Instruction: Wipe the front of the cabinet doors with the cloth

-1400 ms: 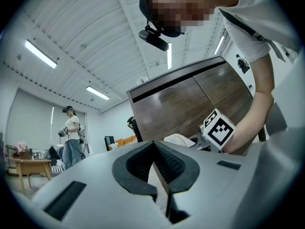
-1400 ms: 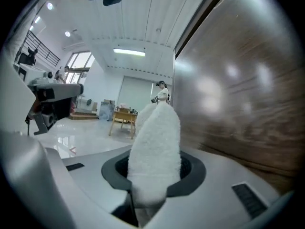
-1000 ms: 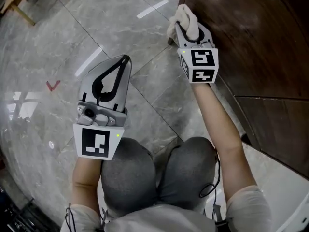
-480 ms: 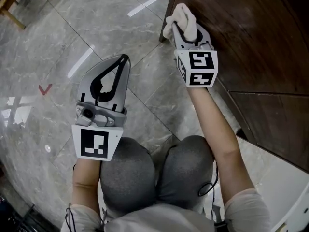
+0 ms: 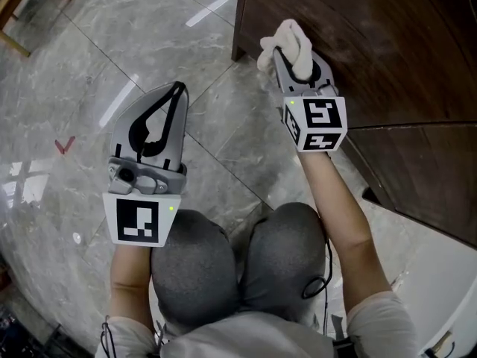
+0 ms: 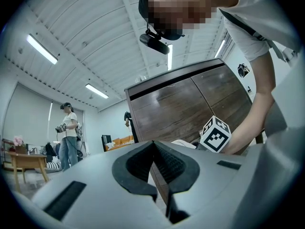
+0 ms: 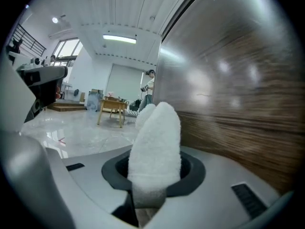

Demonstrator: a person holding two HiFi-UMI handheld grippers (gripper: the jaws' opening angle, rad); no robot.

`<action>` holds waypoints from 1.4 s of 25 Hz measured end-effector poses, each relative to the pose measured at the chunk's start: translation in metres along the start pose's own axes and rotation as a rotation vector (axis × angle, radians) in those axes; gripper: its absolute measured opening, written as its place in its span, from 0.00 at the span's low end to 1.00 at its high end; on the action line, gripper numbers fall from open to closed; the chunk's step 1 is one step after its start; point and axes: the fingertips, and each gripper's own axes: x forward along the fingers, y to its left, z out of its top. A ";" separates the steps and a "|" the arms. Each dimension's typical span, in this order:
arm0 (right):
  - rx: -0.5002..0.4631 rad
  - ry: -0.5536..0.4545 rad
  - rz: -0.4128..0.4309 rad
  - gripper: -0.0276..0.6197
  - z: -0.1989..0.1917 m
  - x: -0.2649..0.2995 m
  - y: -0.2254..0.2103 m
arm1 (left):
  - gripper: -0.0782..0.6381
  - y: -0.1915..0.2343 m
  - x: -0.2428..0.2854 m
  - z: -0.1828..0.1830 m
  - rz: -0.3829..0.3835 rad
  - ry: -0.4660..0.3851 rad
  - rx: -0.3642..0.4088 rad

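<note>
Since the cloth (image 5: 289, 37) has to rub the wood, the right gripper (image 5: 292, 60) pinches it folded between its 2 jaws, against or just beside the cabinet door (image 5: 387, 43) near its corner; the left gripper (image 5: 176, 89), jaws pressed together on nothing, hangs over the floor (image 5: 89, 66), apparently idle

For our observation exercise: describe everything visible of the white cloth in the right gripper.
The cloth is white, thick and fluffy, folded into a rounded bundle. The right gripper is shut on its lower end; the rest sticks out past the jaws. It is held at the dark wooden cabinet door, near its lower corner; contact cannot be confirmed.
</note>
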 end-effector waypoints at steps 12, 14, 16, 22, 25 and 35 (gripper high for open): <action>-0.015 -0.002 -0.057 0.25 -0.019 -0.079 -0.039 | 0.13 -0.022 0.012 0.007 -0.023 -0.007 -0.004; -0.020 0.001 -0.066 0.25 -0.023 -0.090 -0.044 | 0.13 -0.028 0.017 0.006 -0.030 -0.009 -0.009; -0.028 0.008 -0.070 0.25 -0.027 -0.099 -0.049 | 0.13 -0.034 0.022 0.006 -0.040 -0.009 -0.014; -0.018 0.040 -0.091 0.25 -0.048 -0.134 -0.067 | 0.13 -0.056 0.038 0.008 -0.081 -0.009 -0.014; -0.007 0.051 -0.110 0.25 -0.054 -0.154 -0.078 | 0.13 -0.065 0.045 0.009 -0.096 -0.004 -0.009; 0.013 0.096 -0.158 0.25 -0.066 -0.203 -0.101 | 0.13 -0.096 0.052 0.013 -0.180 -0.002 -0.012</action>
